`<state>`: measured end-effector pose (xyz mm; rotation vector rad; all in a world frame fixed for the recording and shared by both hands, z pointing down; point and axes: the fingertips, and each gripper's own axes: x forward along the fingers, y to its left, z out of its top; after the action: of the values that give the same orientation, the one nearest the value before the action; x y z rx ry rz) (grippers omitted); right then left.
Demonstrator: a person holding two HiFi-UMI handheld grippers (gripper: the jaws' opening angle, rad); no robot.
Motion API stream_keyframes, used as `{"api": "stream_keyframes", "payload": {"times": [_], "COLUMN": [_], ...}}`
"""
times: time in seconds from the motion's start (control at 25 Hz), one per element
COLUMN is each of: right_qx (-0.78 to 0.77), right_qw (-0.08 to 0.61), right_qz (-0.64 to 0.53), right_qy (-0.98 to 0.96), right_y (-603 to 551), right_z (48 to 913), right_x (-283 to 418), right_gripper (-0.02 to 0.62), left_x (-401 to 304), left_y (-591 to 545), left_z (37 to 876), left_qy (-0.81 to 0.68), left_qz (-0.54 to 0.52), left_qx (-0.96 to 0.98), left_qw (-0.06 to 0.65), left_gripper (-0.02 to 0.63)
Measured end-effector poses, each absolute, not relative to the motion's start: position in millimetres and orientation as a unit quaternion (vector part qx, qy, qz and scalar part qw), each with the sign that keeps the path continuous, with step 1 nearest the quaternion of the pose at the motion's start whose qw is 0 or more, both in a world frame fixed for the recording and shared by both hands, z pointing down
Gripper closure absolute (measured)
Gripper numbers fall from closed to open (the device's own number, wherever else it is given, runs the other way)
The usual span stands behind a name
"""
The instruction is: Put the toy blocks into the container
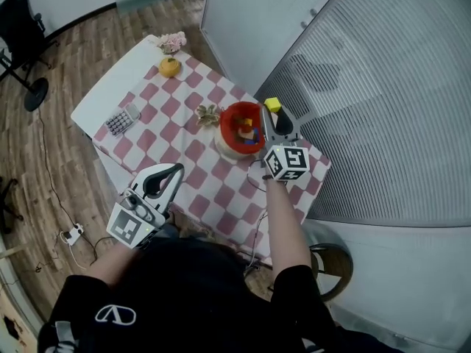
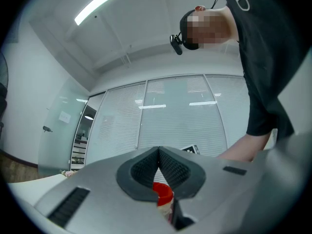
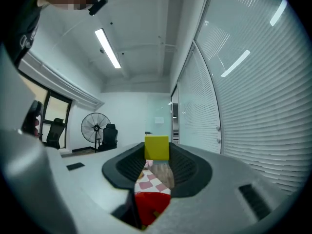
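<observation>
Yellow block (image 1: 273, 104) sits pinched at the tips of our right tool (image 3: 157, 150), just beside the rim of the red container (image 1: 225, 132) on the desk (image 1: 184, 101), so we should centre it over the opening before loosening, our left tool (image 2: 159, 151) pressed together and empty.

**Head view:** even, diffuse indoor light, mod. bright. Soft grey shadows lie on the slatted blind wall (image 1: 324, 72) at right. Bare table (image 1: 103, 101) top is near blown-out white. Lines bow twd. the edges.

**Left gripper view:** fisheye w/ black vignette corners. Ceiling strip light (image 2: 101, 3) at top left, its reflections streaking the glass partition (image 2: 180, 116). Foreground at the lens is soft.

**Right gripper view:** same vignette. Strip light (image 3: 108, 48) overhead, glare bars on blinds (image 3: 243, 67) at right. Yellow block (image 3: 156, 147) is sharp.
</observation>
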<state>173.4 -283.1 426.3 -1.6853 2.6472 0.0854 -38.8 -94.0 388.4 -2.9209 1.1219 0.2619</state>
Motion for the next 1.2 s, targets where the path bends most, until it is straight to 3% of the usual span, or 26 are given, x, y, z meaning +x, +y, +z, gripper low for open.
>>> {"api": "stream_keyframes", "payload": {"times": [0.44, 0.68, 0.84, 1.2], "right_qx": [-0.528, -0.517, -0.513, -0.522], "right_qw": [-0.111, -0.146, -0.147, -0.093], "right_qz": [-0.087, -0.103, -0.105, -0.055], "right_qy": [0.838, 0.837, 0.839, 0.846], "right_y": [-303.8, -303.2, -305.7, -279.6], "right_z": [543.2, 564.3, 562.7, 497.6], "right_x": [179.1, 175.8, 172.5, 168.6], "right_gripper": [0.445, 0.440, 0.341, 0.369], "left_x": [-38.3, -40.6, -39.9, -41.0], "left_y": [-94.7, -94.3, -93.8, -89.6], "left_z": [392.9, 394.5, 393.3, 392.7], "left_qy": [0.360, 0.362, 0.362, 0.359], "left_qz": [0.078, 0.075, 0.078, 0.081], "left_qx": [-0.930, -0.929, -0.929, -0.930], "left_qw": [-0.005, -0.004, -0.005, -0.004], "left_gripper": [0.600, 0.600, 0.600, 0.600]}}
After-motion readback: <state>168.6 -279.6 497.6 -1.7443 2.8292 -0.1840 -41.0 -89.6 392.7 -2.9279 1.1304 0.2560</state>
